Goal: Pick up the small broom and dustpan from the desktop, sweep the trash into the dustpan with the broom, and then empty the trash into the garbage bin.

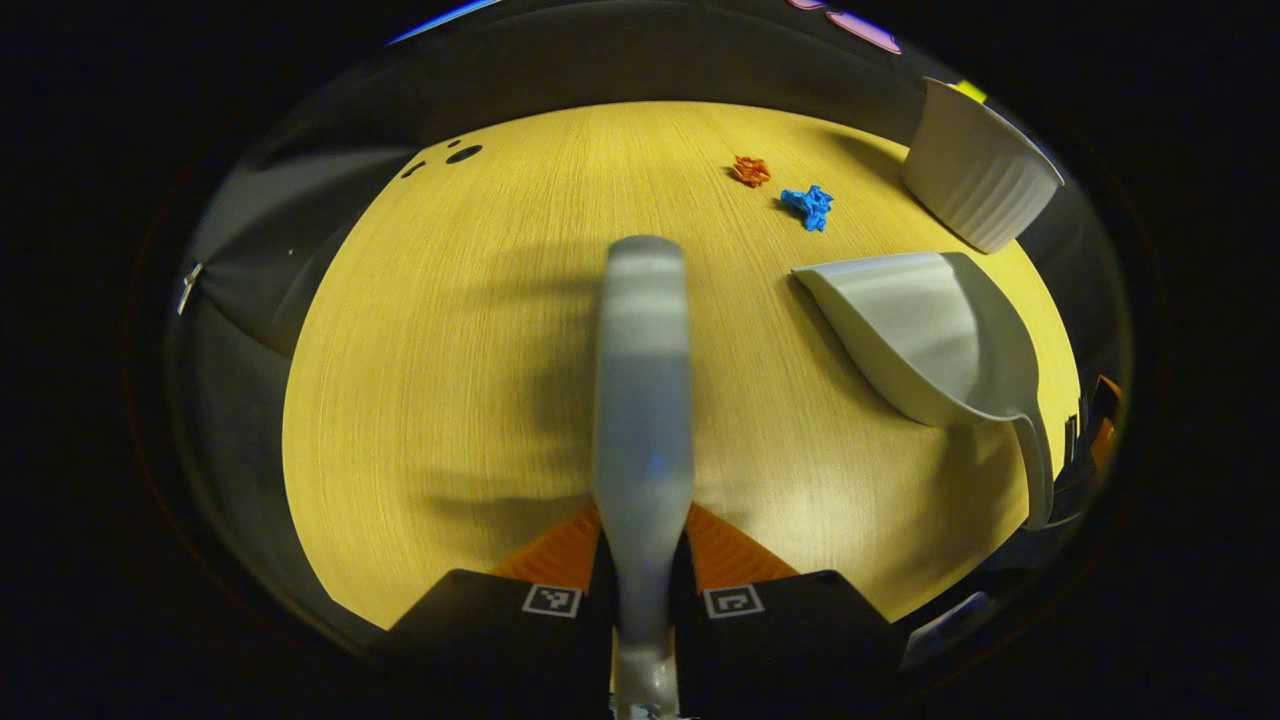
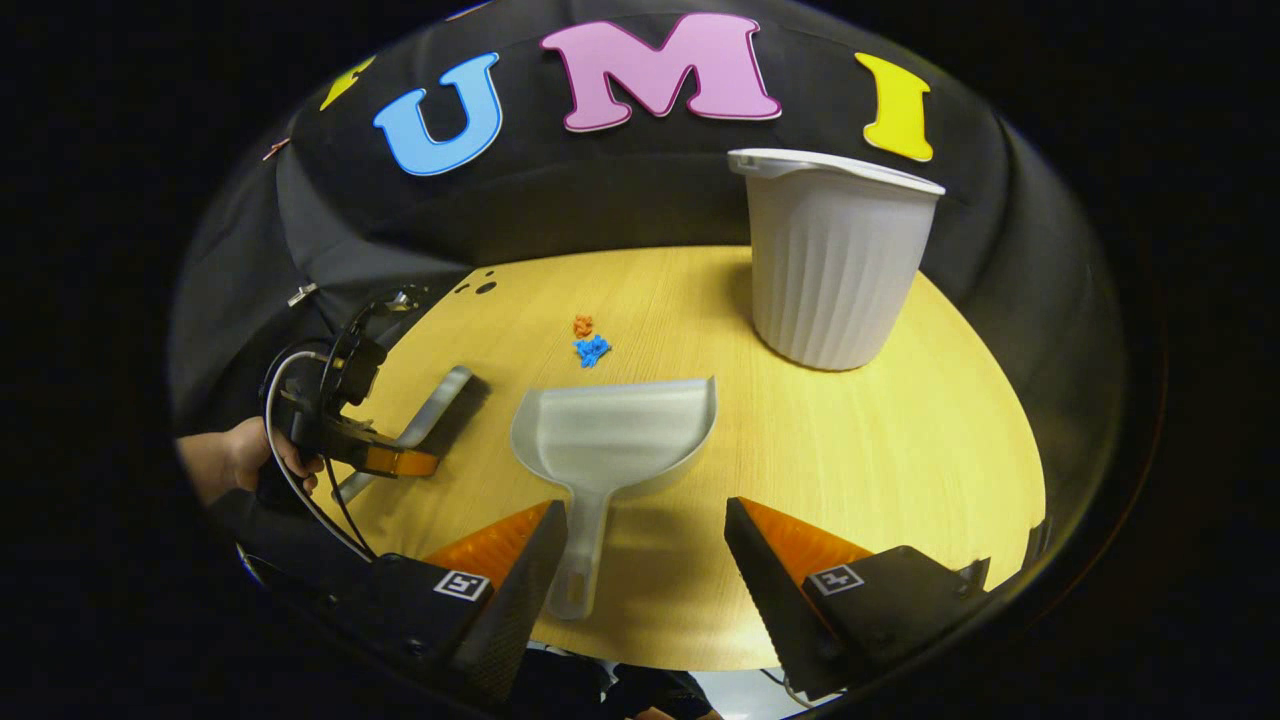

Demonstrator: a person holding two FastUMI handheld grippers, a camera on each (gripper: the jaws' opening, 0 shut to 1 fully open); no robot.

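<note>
The left gripper (image 1: 643, 560) is clamped on the broom (image 1: 643, 390), whose handle runs out between its fingers — that pickup looks done. The right gripper (image 2: 645, 560) stands wide apart and grasps nothing; the dustpan (image 2: 610, 435) lies on the desk (image 2: 900, 470), its handle just beside that gripper's left finger, not yet gripped. Beyond the dustpan lie the orange scrap (image 2: 583, 325) and blue scrap (image 2: 592, 350), unswept. To the dustpan's right, farther back, stands the bin (image 2: 835, 265) — emptying remains.
</note>
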